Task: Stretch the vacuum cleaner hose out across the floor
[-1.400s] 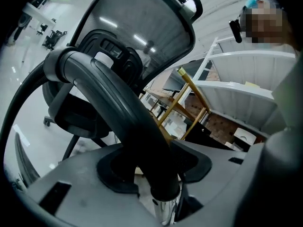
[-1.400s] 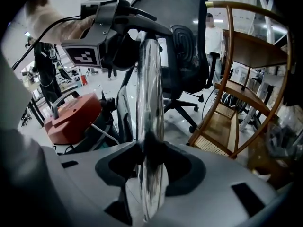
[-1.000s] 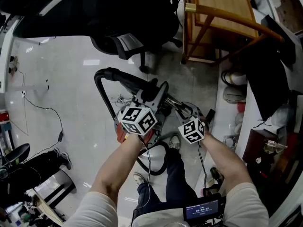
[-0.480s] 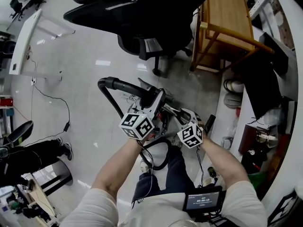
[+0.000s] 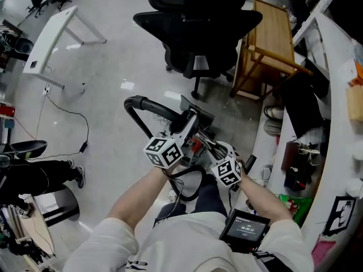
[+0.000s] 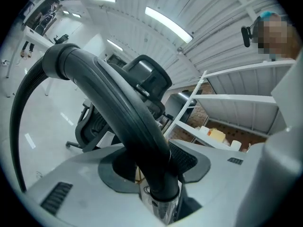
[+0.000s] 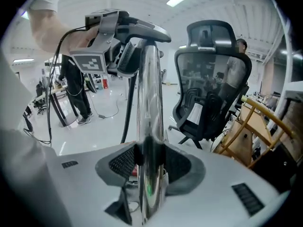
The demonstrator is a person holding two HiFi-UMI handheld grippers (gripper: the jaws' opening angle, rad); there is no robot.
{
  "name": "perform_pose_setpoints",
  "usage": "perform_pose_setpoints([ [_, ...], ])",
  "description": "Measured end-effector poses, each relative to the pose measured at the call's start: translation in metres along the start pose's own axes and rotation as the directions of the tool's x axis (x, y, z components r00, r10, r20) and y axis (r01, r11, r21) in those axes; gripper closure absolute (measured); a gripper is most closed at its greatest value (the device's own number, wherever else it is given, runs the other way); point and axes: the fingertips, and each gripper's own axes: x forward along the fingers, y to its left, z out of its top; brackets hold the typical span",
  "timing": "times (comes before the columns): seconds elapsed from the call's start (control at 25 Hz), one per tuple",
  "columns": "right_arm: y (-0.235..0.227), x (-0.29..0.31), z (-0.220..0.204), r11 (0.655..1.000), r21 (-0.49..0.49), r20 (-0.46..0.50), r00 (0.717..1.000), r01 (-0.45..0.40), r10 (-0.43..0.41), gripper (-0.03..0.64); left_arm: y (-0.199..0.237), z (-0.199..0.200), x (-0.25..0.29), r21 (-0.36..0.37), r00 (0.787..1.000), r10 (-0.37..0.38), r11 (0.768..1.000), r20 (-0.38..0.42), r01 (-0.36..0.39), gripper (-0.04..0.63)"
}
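Currently left tongs [image 6: 156, 170] pinching black hose bend [image 6: 110, 100]; right tongs [image 7: 149, 163] pinching chrome tube [image 7: 150, 86].

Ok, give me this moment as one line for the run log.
left hand-held gripper: shut on black hose handle | right hand-held gripper: shut on chrome tube | hose: looped below hands, not stretched out
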Motion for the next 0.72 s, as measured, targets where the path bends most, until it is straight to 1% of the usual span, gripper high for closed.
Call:
perform_pose_setpoints([
  [0.24,0.044,-0.06,0.042,0.999,-0.004,0.049,0.998,0.048,-0.048,0.445,-0.042,0.04,-0.058,-0.016,0.996,-0.077,0.997,0.043,0.078,0.408],
  [0.44,0.074,-0.089,0.057,0.994,-0.036,0.053,0.993,0.104,-0.102,0.445,-0.064,0.053,-0.102,-0.015,0.99,-0.128,0.992,0.059,0.129,0.408],
  [0.72,0.131,-0.12,0.075,0.985,-0.047,0.077,0.984,0.165,-0.161,0.445,-0.086,0.065,-0.169,0.0,0.978,-0.198,0.98,0.069,0.198,0.408],
])
